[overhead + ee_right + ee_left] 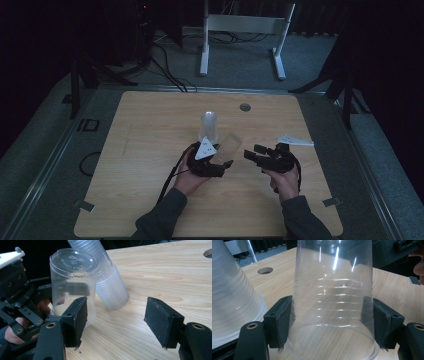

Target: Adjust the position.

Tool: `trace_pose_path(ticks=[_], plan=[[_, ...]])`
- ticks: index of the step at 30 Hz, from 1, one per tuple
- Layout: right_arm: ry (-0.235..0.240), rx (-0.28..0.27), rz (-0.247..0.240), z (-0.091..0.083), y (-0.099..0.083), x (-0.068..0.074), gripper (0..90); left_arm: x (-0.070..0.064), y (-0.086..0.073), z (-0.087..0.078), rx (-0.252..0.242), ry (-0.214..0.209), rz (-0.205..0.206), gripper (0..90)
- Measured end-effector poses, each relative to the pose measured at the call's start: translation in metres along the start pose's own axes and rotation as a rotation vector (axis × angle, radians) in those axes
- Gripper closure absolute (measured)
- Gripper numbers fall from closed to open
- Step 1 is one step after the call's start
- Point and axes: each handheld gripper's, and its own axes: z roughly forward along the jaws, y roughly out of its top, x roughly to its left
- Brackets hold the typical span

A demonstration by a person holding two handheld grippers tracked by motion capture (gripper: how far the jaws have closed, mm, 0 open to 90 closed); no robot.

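High view first: we are seeing the left gripper (210,162) at the centre of the frame holding a clear plastic cup (230,146), with the stack of cups (209,127) standing just behind it, and the right gripper (264,155) hovering just to its right. Left gripper view: we are watching the jaws clamping the cup (333,302) near its open rim, low in the frame; the ribbed, see-through wall is looking thin, light and easily crushed, so we are judging a gentle squeeze near the stiffer rim safest. Right gripper view: our jaws are standing apart and empty, the upturned cup (73,285) at upper left, the stack (107,280) leaning behind it.
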Motion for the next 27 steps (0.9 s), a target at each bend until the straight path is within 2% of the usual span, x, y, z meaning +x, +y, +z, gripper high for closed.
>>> trace_pose_path(ticks=[27], plan=[[-0.079,0.067,-0.127,-0.0045,0.0056,0.0063,34.2,0.0011,0.0018,-0.0054,0.032,-0.030,0.057,27.0]])
